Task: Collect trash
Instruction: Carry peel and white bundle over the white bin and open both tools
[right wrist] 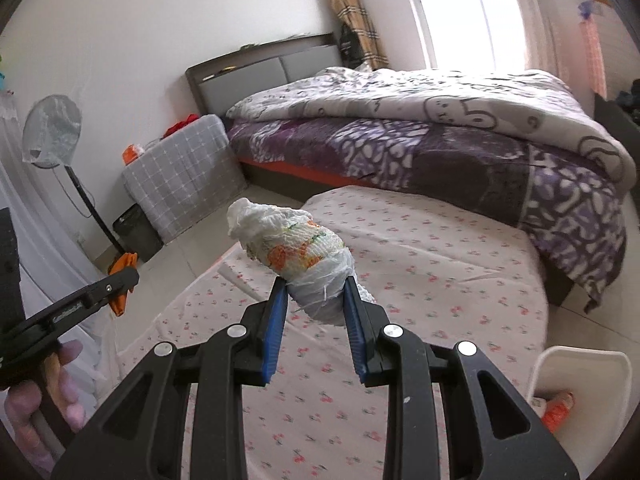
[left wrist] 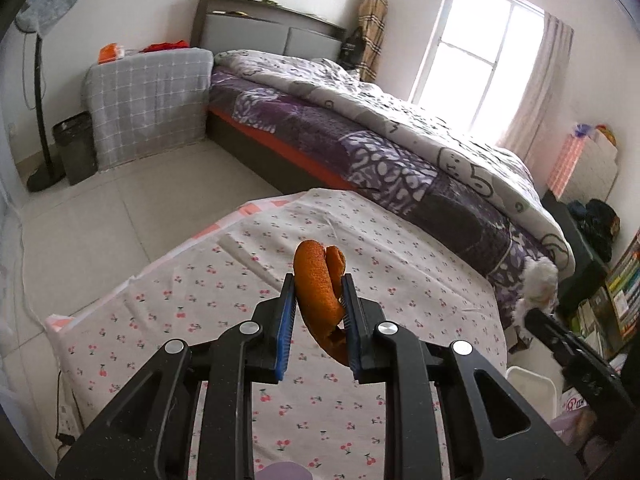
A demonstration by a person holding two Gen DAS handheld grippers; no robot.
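Peel underside hidden behind left gripper (left wrist: pixel 319 284) pads; I see curled orange peel (left wrist: pixel 320 292), pebbled skin, pinched between blue ribbed pads, above cherry-print tablecloth (left wrist: pixel 400 264). Right gripper (right wrist: pixel 315 286) clamped on crumpled paper towel wad (right wrist: pixel 292 248), white, embossed, orange floral print; rear end masked by pads. White bin (right wrist: pixel 580 364) cut off at right edge, orange item inside hard to identify. My hand (right wrist: pixel 44 396) partly cropped at left. Quilted bed (left wrist: pixel 400 136) behind.

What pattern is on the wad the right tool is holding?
The wad is white crumpled paper with an orange-and-green floral print, clearest in the right wrist view.
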